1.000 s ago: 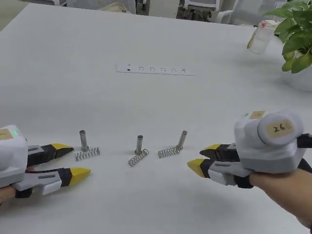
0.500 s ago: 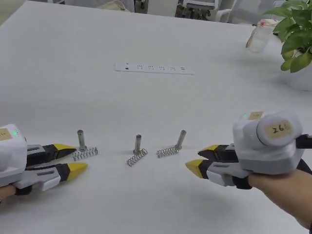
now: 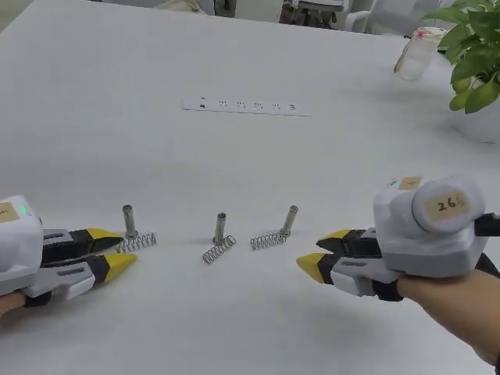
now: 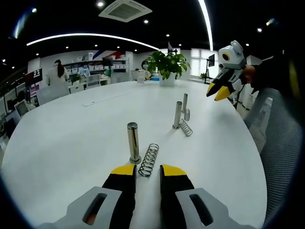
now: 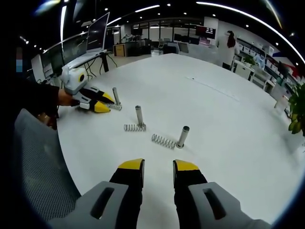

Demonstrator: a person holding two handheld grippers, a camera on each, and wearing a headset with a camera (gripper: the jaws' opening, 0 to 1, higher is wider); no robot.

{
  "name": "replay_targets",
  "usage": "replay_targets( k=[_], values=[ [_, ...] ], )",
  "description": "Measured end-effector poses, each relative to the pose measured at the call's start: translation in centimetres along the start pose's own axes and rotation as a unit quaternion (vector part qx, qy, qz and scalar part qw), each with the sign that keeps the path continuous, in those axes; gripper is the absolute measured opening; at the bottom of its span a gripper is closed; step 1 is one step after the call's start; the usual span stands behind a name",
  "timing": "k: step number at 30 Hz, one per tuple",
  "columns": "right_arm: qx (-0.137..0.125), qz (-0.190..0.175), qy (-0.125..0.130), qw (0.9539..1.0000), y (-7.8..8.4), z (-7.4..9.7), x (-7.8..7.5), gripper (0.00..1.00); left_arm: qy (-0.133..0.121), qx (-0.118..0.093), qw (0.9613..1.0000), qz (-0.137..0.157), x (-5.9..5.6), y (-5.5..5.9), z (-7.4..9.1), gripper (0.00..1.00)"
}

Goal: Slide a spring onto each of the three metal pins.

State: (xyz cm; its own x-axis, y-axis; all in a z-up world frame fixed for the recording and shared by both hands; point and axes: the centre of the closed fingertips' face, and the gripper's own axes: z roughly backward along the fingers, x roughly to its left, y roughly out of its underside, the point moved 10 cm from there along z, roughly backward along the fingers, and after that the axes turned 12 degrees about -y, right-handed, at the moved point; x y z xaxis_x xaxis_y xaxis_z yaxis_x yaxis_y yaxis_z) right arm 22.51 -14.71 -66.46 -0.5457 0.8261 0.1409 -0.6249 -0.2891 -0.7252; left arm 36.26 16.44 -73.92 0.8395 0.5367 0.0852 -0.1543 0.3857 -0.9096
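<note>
Three short metal pins stand upright in a row on the white table: left pin (image 3: 128, 221), middle pin (image 3: 220, 227), right pin (image 3: 291, 220). A small coil spring lies beside each: left spring (image 3: 137, 242), middle spring (image 3: 219, 249), right spring (image 3: 269, 241). My left gripper (image 3: 116, 248) is open with a narrow gap, its tips just short of the left spring (image 4: 149, 159) and left pin (image 4: 133, 142), holding nothing. Right of the row, my right gripper (image 3: 322, 250) is open and empty, a short way from the right spring (image 5: 164, 140) and right pin (image 5: 182, 136).
A white power strip (image 3: 241, 106) lies further back on the table. At the far right stand a potted plant (image 3: 475, 55) and a clear bottle (image 3: 414, 56). Office chairs line the far edge.
My left gripper's jaws have narrowed and its tips have edged closer to the left spring. The right gripper has hardly moved. Pins and springs have stayed put.
</note>
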Motion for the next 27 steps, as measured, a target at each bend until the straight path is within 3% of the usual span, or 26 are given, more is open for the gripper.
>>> replay_targets(
  k=[12,27],
  values=[
    [-0.004,0.001,-0.002,1.0000,-0.08,-0.05,-0.01,0.22,0.000,0.002,0.9999,-0.012,-0.12,-0.15,-0.18,0.03],
    [-0.011,0.009,-0.012,0.9998,-0.44,-0.03,0.30,0.21,0.007,0.005,0.9997,-0.023,-0.79,-0.32,-0.09,0.02]
  ],
)
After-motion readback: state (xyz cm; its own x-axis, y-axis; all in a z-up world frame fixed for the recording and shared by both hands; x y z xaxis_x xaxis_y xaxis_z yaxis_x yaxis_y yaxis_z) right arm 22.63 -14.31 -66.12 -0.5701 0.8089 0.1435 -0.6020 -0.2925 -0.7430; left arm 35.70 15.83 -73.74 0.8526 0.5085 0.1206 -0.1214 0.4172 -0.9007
